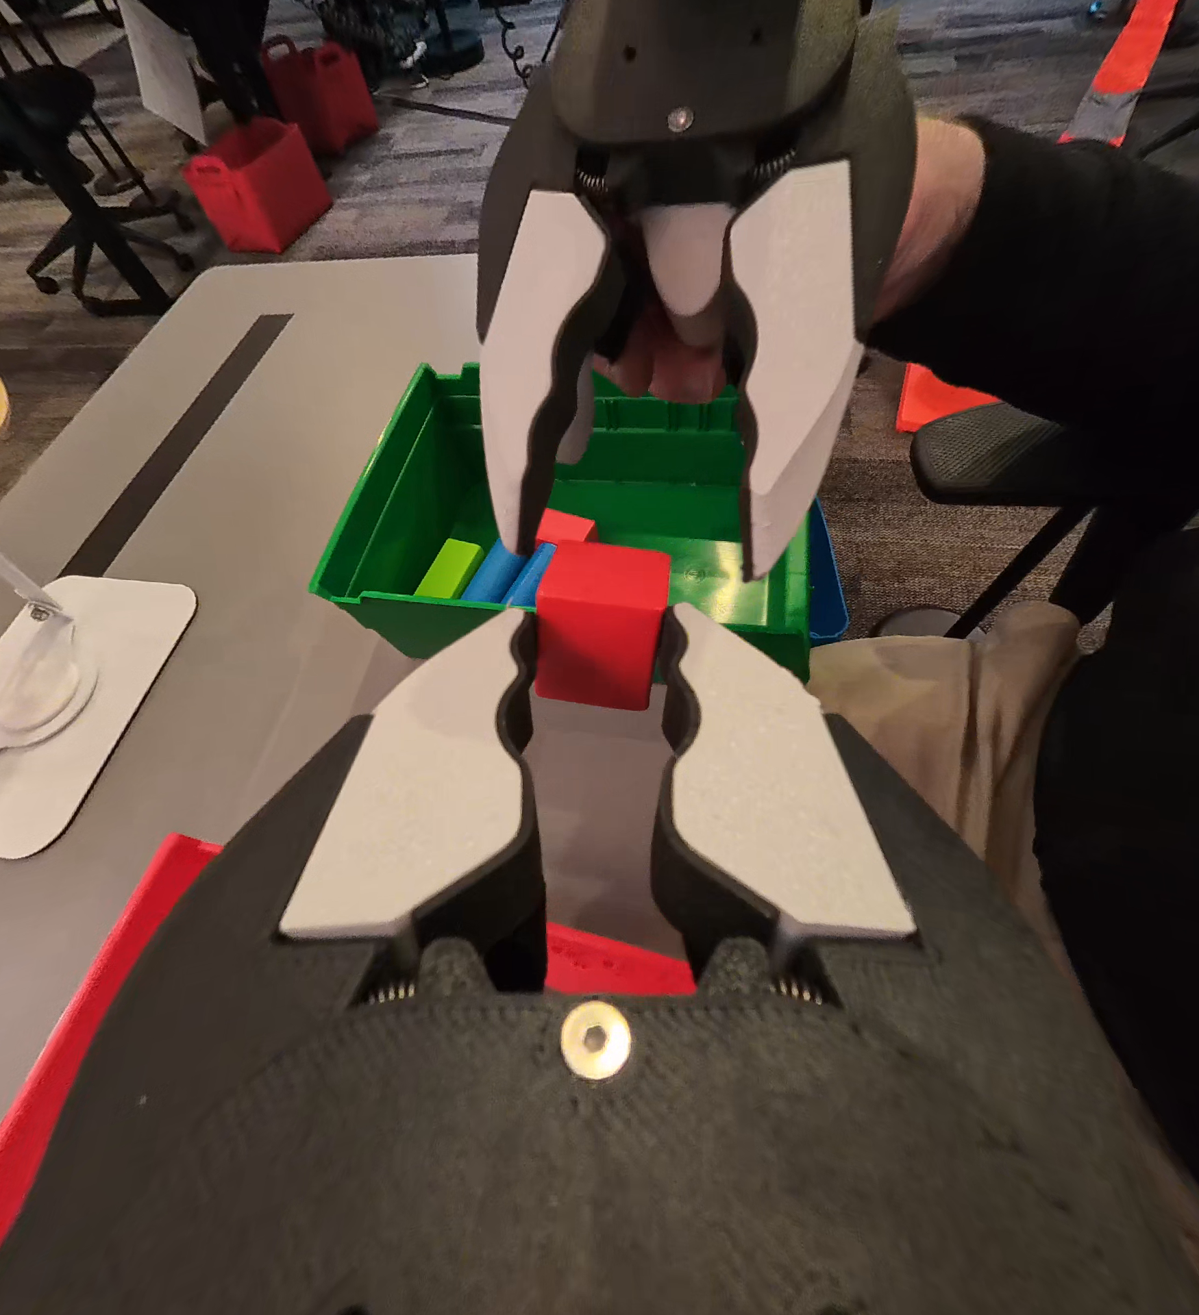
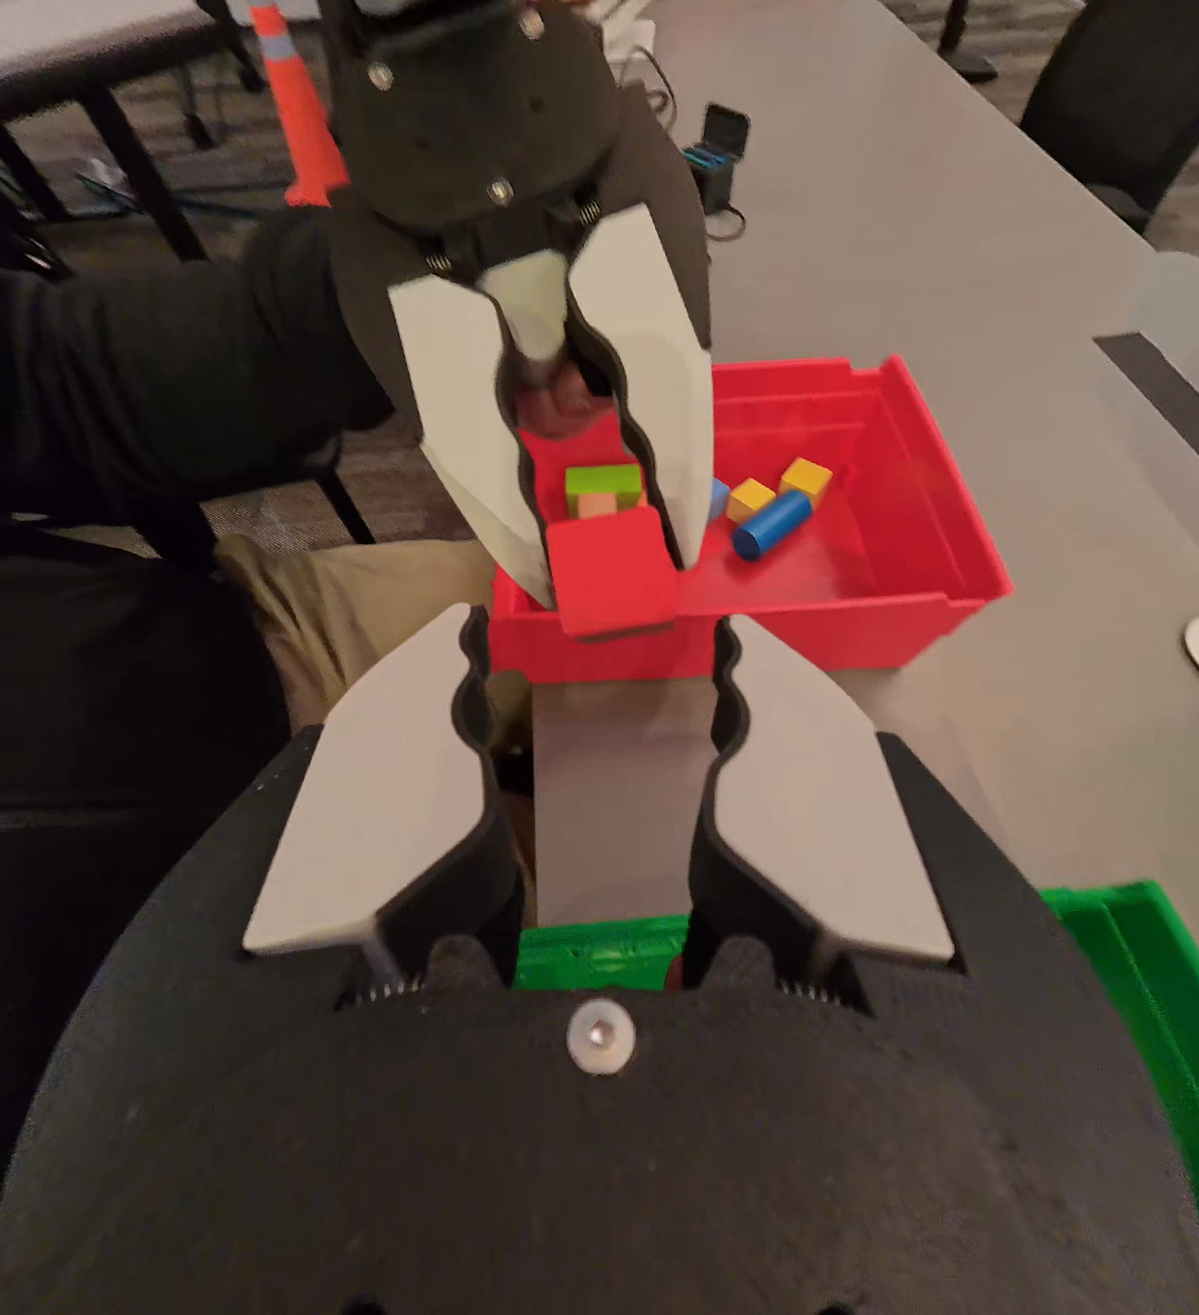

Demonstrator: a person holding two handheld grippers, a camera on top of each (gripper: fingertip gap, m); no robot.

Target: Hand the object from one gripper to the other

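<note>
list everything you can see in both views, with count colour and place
red cube: 1, red, held in the air between both grippers
green bin: 1, green, on the grey table, under the right gripper
blocks in green bin: at least 4; green, two blue, red; on its floor
red bin: 1, red, on the table beyond the left gripper
blocks in red bin: several; blue cylinder, two yellow cubes, green, a pale one; on its floor
grey table: 1, grey, under both bins
traffic cone: 1, orange, on the floor behind
left gripper: 1, black and white, shut on the cube
right gripper: 1, black and white, open, facing the cube
</note>
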